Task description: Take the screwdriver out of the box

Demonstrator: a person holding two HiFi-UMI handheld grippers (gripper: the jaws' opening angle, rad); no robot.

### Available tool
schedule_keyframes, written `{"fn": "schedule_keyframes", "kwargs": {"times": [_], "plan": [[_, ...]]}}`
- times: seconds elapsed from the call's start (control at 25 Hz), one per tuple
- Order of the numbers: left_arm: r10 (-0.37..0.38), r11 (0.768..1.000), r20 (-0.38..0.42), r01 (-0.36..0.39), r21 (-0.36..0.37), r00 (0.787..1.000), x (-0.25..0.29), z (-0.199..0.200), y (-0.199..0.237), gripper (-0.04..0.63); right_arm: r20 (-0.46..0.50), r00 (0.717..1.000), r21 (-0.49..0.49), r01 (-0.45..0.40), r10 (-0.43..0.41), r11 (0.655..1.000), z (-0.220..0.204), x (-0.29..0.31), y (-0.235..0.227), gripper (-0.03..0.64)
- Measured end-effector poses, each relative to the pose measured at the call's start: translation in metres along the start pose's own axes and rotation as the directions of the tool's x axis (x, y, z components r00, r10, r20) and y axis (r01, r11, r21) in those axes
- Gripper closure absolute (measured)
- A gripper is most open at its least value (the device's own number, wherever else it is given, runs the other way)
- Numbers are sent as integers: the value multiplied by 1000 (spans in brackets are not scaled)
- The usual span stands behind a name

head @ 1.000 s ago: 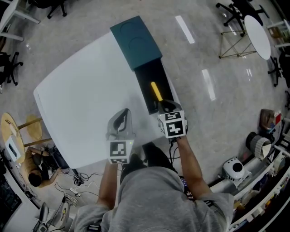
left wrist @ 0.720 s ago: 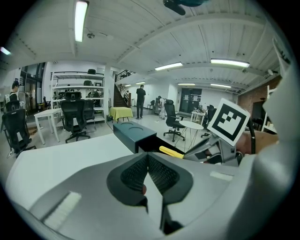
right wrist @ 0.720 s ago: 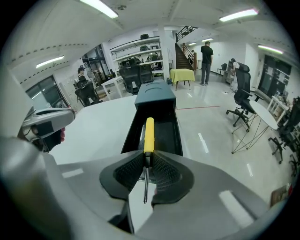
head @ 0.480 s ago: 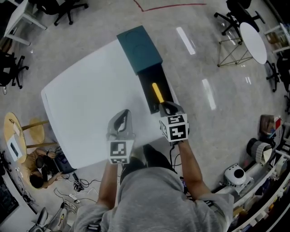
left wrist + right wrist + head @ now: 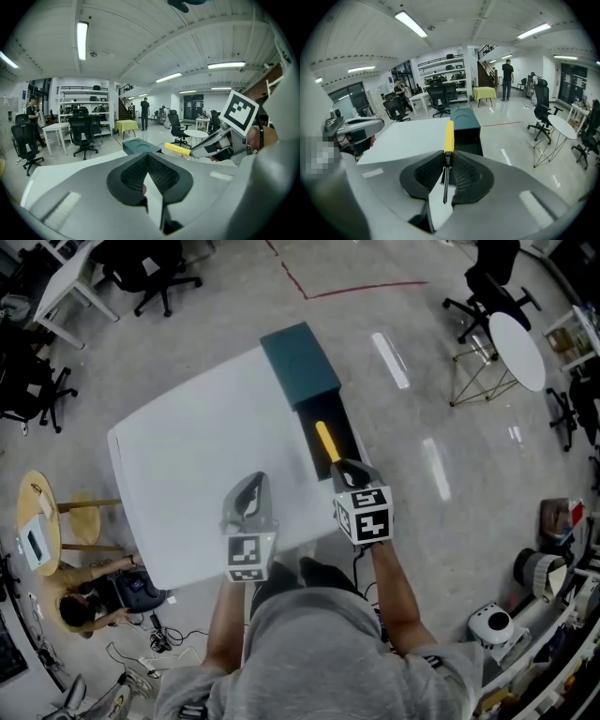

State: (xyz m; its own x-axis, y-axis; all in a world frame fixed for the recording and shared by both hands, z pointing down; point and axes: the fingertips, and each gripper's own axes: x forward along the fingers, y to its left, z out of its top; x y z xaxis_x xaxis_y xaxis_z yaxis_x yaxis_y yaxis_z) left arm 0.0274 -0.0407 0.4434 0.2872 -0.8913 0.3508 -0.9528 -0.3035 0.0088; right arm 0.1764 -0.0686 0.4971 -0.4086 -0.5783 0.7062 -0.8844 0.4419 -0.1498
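**Table** (image 5: 187, 465): white, with a smooth flat top and rounded corners.

**Left gripper** (image 5: 249, 486): it was left of the box and nearer the person. It had a grey moulded shell, and its black ribbed pads (image 5: 133, 173) met at the tips with nothing between them.

**Box** (image 5: 302, 367): rectangular, at the table's far right edge. The dark teal matte lid (image 5: 464, 117) had two shallow round recesses. A black open tray (image 5: 345, 427) extended from the box's near end.

**Screwdriver** (image 5: 325, 439): it had a slim yellow handle, round in section, and a thin dark metal shaft. The handle showed over the box's open tray and pointed toward the lid. Whether it was clear of the tray could not be established.

**Right gripper** (image 5: 345, 470): it was at the near end of the box, with the same grey shell. Its ribbed pads were clamped on the screwdriver where handle met shaft.
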Motion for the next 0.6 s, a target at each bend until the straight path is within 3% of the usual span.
{"fn": "schedule_keyframes", "kwargs": {"times": [0.6], "plan": [[114, 993, 70, -114, -5, 991, -60, 19, 22, 584, 89, 991, -97, -91, 100, 991, 30, -35, 60, 554]]}}
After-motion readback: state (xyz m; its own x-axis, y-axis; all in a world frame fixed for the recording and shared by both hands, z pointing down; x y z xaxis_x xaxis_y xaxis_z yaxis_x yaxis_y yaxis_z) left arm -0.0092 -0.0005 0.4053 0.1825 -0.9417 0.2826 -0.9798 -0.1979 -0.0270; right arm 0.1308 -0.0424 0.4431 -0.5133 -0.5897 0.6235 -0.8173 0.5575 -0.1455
